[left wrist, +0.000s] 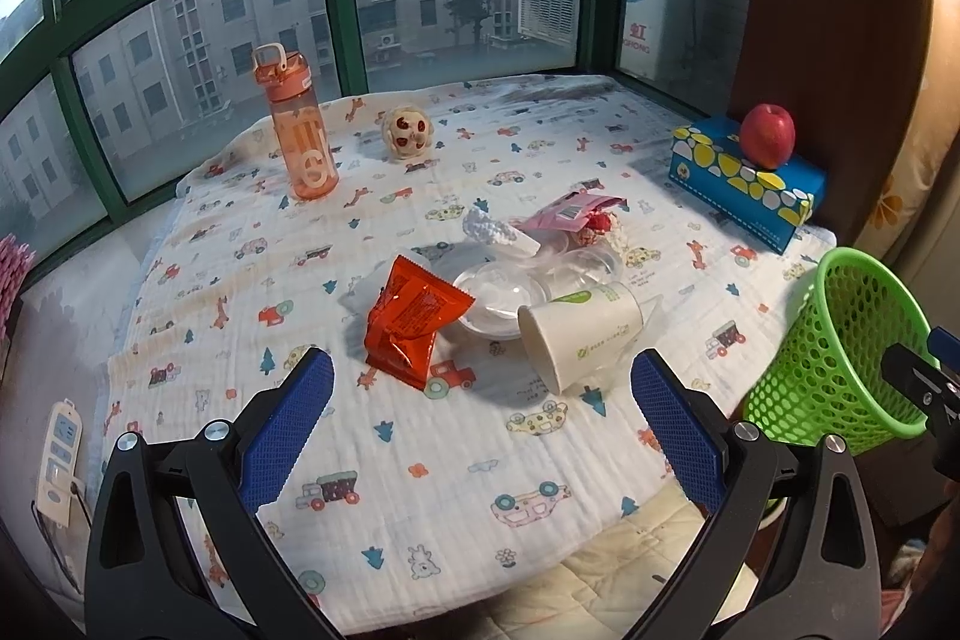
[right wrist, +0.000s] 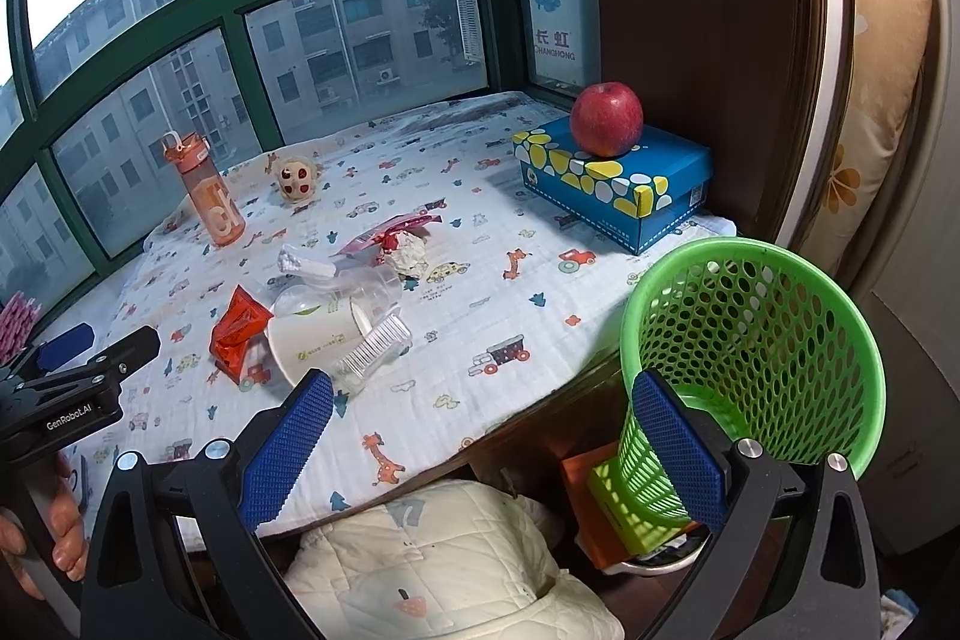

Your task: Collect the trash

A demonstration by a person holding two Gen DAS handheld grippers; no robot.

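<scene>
**Trash cluster on a cloth-covered counter, both hand-held grippers empty**

The trash lies in a loose cluster near the middle of the counter (left wrist: 420, 490), on a white cloth printed with cars and animals. A paper cup (left wrist: 579, 334) lies on its side; its long axis runs diagonally, with the open mouth toward the left camera and the base pointing away to the right. Touching its left side is a crumpled orange wrapper (left wrist: 414, 322), propped roughly upright, its long axis near vertical in the left wrist view. Between and behind these sits a clear plastic lid (left wrist: 498, 295). In the right wrist view a ribbed clear cup (right wrist: 375, 352) lies on its side against the paper cup, mouth toward the counter's near edge. Farther back lie a pink packet (left wrist: 573, 214), a crumpled paper wad (right wrist: 411, 253) and a white ridged piece (left wrist: 495, 229).

A green mesh basket (right wrist: 756, 352) stands tilted off the counter's right edge, its opening facing the right camera. A blue box (left wrist: 744, 184) carrying an apple (left wrist: 767, 136) sits at the right rear; an orange bottle (left wrist: 297, 124) stands upright at the left rear, a small toy (left wrist: 408, 130) beside it.

The left hand-held gripper (left wrist: 480, 430) hovers just short of the wrapper and cup, fingers spread, holding nothing. The right hand-held gripper (right wrist: 480, 448) is likewise spread wide and empty, near the basket.
</scene>
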